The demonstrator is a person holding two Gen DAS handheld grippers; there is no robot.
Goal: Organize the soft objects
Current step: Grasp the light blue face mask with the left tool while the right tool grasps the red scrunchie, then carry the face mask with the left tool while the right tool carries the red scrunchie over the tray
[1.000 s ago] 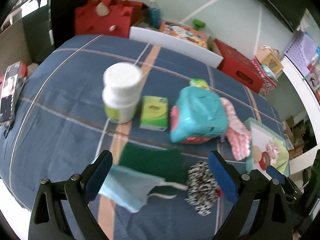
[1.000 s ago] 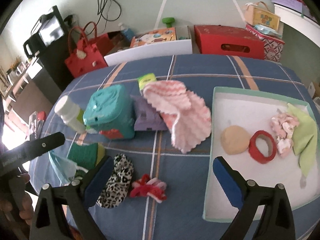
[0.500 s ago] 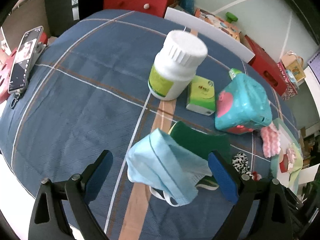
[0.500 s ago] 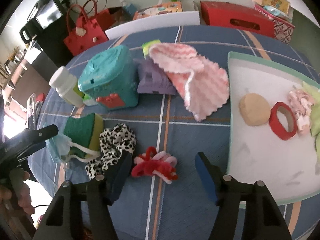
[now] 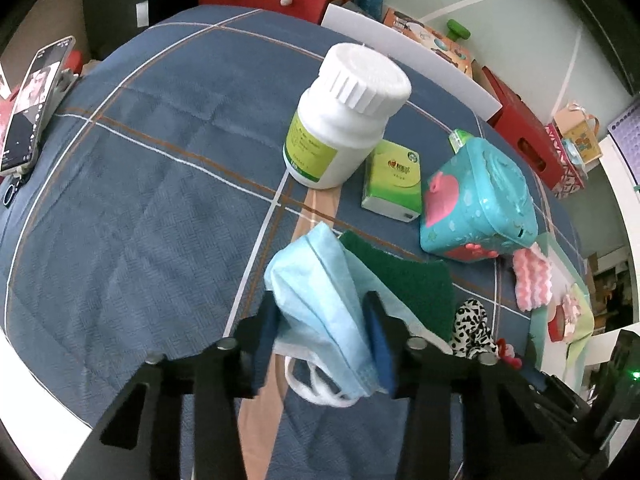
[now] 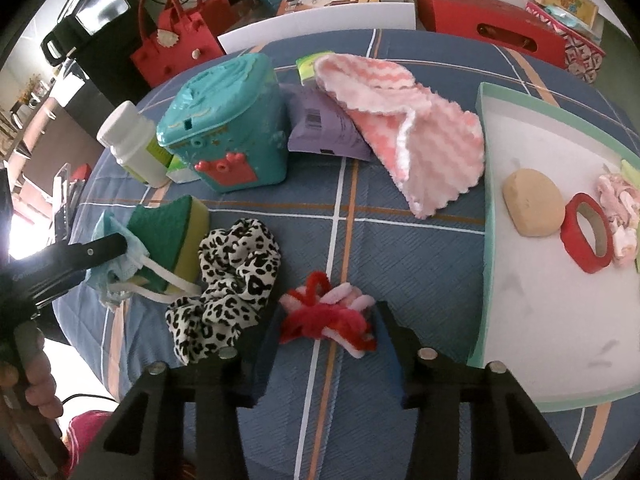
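My left gripper (image 5: 322, 320) has just closed its jaws on the face mask (image 5: 320, 304) near the tabletop's edge; right gripper (image 6: 328, 334) jaws, just narrowing, straddle the red-pink scrunchie (image 6: 326, 316) beside the tray (image 6: 486, 216). I'd squeeze fully before lifting.

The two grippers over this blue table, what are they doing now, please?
A person holds a gripper in each hand and is sorting soft things. The left gripper has just closed on the blue face mask, which lies partly over the green sponge. The right gripper has been closing around the red and pink fuzzy bundle; whether its pads press yet is unclear. The tray already holds a beige sponge, a red tape roll and some small cloths.
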